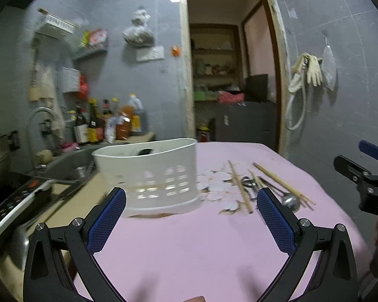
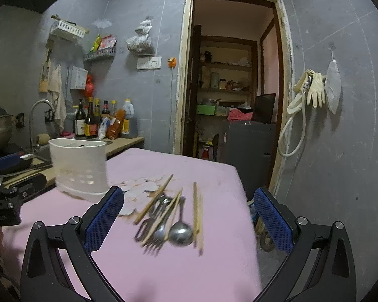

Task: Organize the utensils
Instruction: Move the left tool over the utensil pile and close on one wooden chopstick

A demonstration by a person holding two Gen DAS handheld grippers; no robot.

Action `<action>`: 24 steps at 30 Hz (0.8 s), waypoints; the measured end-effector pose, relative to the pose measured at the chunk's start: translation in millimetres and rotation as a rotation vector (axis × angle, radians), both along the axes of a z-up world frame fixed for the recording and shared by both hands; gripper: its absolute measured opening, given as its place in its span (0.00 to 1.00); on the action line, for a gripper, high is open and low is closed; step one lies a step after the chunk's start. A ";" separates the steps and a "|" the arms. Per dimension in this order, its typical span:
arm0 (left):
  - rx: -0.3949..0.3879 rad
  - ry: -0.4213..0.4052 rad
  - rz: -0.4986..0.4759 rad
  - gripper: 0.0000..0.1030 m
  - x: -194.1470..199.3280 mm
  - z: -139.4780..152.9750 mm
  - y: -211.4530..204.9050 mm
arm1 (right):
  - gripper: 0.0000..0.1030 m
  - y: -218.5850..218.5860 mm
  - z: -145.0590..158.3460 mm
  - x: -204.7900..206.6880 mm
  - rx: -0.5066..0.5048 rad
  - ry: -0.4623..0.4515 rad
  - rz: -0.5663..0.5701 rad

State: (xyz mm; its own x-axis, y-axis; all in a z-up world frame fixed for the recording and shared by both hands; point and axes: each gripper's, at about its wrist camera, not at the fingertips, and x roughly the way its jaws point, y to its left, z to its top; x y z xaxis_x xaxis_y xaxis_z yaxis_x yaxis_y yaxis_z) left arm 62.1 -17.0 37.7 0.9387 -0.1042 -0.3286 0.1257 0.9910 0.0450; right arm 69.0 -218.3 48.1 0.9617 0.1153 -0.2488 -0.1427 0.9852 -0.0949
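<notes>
Presently: left gripper [image 1: 191, 198] and right gripper [image 2: 189, 198] both spread wide, holding nothing. Chopsticks [image 2: 195, 207], fork [image 2: 156, 236] and spoon [image 2: 181, 232] heaped loose on pink table [image 2: 214, 271], just right of white holder [image 2: 78, 168]. Judged light, rigid, slippery; best pinched mid-handle, singly.

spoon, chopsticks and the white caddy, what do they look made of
Spoon: likely polished steel, grey with a bright sheen. Chopsticks: wood or bamboo by their matte tan colour; blur hides any grain. White caddy: apparently moulded plastic, smooth, with cut-out slots near its base.
</notes>
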 end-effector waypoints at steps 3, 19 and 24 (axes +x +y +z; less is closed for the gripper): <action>0.012 0.010 -0.036 0.99 19.8 5.6 -9.5 | 1.00 -8.5 6.3 20.3 -0.019 0.014 0.012; 0.008 0.249 -0.157 0.99 155.8 -19.7 -68.0 | 0.62 -47.8 -13.0 143.0 0.061 0.304 0.085; 0.021 0.310 -0.179 0.88 184.2 -30.9 -78.9 | 0.44 -56.3 -37.1 172.0 0.100 0.444 0.120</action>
